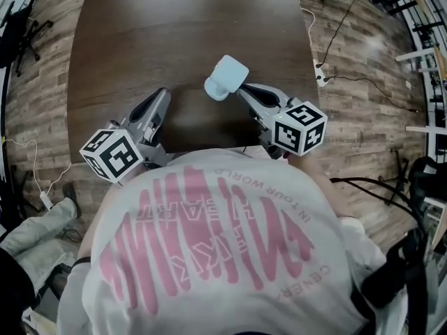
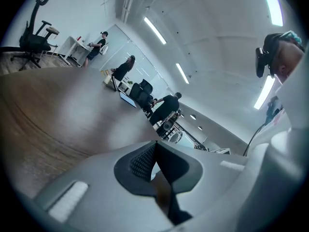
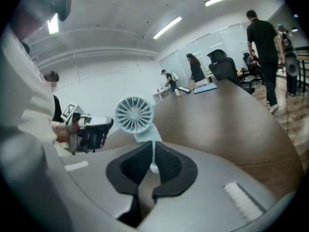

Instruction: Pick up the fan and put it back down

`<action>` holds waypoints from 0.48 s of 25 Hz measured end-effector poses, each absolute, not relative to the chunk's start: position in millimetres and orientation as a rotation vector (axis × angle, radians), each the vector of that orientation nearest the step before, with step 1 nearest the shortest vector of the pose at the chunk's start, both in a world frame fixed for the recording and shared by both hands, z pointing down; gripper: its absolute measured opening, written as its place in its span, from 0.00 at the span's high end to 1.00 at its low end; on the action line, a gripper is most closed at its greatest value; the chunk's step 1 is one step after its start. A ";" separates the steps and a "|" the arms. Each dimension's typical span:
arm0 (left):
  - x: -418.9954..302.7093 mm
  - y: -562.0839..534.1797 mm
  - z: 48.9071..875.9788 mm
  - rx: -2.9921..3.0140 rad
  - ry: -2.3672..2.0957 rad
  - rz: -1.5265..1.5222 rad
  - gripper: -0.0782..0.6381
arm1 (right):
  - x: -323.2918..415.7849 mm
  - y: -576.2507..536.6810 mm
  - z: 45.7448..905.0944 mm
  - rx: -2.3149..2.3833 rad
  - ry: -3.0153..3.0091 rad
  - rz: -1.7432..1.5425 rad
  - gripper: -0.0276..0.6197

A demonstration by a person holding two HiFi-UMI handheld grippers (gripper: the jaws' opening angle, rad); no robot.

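Observation:
A small pale blue fan (image 1: 227, 77) hangs over the near part of the dark brown table (image 1: 174, 26), gripped by my right gripper (image 1: 241, 89). In the right gripper view the fan's round grille (image 3: 134, 114) stands just beyond the jaws, and my right gripper (image 3: 153, 151) is shut on the thin lower part of the fan. My left gripper (image 1: 162, 96) points at the table to the left of the fan, jaws together with nothing between them. The same gripper (image 3: 107, 125) shows at the left of the right gripper view. In its own view, the left gripper (image 2: 154, 159) faces bare tabletop.
My white printed shirt fills the bottom of the head view. Cables and a power strip (image 1: 321, 75) lie on the wood floor right of the table. Office chairs (image 2: 36, 28) and several people (image 3: 263, 42) are at the far end of the room.

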State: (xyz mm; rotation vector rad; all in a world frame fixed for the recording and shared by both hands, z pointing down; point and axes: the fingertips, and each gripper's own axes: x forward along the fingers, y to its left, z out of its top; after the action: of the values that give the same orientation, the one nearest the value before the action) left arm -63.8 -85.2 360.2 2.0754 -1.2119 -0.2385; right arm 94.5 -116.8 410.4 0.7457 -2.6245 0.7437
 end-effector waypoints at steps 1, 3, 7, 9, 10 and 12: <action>-61.9 -87.4 359.8 2.089 -1.195 -0.235 0.87 | 98.4 -118.2 402.7 0.784 -2.646 0.778 0.95; -59.8 -89.4 358.7 2.112 -1.166 -0.227 0.87 | 103.0 -118.0 393.4 0.832 -2.663 0.813 0.95; -56.2 -89.7 357.1 2.153 -1.148 -0.182 0.87 | 113.2 -119.7 387.9 0.923 -2.651 0.801 0.95; -54.2 -88.1 355.8 2.183 -1.143 -0.138 0.87 | 120.0 -121.7 385.2 0.989 -2.644 0.819 0.95; -55.5 -86.9 354.5 2.194 -1.137 -0.122 0.87 | 121.6 -121.4 383.7 1.021 -2.637 0.830 0.95; -64.2 -83.8 350.0 2.206 -1.121 -0.110 0.87 | 119.6 -118.1 381.4 1.071 -2.618 0.844 0.95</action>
State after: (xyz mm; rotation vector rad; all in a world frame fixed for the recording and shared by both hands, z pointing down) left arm -64.2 -83.8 350.0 2.2056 -1.1214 -0.1101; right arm 119.6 -118.1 381.4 1.0714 -2.6180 0.8443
